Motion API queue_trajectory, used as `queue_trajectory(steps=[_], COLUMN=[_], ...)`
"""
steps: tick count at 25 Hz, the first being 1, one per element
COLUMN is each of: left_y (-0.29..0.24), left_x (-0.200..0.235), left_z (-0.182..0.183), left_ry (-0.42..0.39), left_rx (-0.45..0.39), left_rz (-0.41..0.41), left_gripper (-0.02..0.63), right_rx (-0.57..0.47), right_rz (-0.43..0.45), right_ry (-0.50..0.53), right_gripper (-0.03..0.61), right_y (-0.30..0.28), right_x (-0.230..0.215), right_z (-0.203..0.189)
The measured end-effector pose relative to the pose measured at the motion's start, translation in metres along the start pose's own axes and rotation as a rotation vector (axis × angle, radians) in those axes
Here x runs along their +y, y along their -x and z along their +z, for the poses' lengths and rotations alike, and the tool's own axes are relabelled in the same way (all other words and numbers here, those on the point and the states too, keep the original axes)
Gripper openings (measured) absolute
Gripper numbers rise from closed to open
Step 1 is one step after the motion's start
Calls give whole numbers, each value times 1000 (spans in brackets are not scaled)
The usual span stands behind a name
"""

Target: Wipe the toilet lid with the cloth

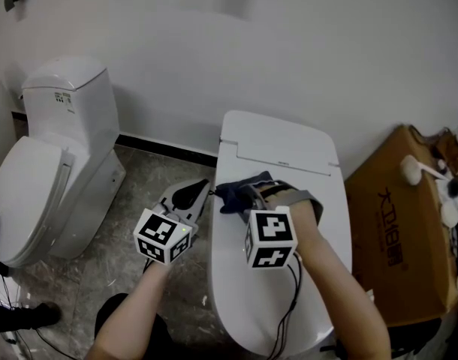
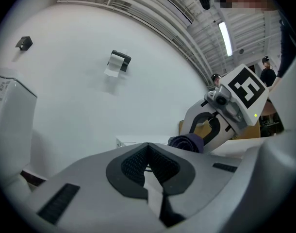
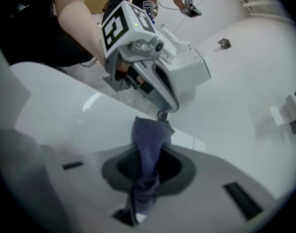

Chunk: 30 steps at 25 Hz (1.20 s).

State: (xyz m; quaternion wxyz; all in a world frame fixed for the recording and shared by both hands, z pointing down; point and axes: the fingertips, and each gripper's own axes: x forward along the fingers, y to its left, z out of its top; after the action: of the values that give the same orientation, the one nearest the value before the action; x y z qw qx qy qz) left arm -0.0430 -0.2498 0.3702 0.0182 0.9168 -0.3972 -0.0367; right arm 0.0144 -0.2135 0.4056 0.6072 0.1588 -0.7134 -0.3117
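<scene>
A white toilet with its lid [image 1: 281, 163] closed stands in the middle of the head view. My right gripper [image 1: 253, 195] is over the lid's rear half, shut on a dark blue cloth [image 1: 233, 193] that bunches out past its tips toward the lid's left edge. In the right gripper view the cloth [image 3: 149, 140] is clamped between the jaws of my right gripper [image 3: 148, 171] above the lid [image 3: 80, 115]. My left gripper [image 1: 201, 191] hovers just left of the toilet, its tips close to the cloth. Seen from its own camera, the left gripper [image 2: 148, 164] is shut with nothing in it.
A second white toilet [image 1: 56, 148] stands at the left, with grey tiled floor [image 1: 150, 178] between the two. A cardboard box [image 1: 398, 231] with small white items on top is tight against the right side. A paper holder [image 2: 119, 62] hangs on the wall behind.
</scene>
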Motion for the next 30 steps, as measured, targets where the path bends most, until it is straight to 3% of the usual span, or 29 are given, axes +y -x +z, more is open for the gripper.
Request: queue_trajectory(steps=[30], left_y=[-2], left_x=[-4], left_z=[-7], left_ry=[-17], left_rx=[20], left_rz=[-12], left_gripper=[15], right_rx=[-15], right_rz=[50], right_ry=[13], right_gripper=[63], right_y=[43], right_x=[60], right_z=[21])
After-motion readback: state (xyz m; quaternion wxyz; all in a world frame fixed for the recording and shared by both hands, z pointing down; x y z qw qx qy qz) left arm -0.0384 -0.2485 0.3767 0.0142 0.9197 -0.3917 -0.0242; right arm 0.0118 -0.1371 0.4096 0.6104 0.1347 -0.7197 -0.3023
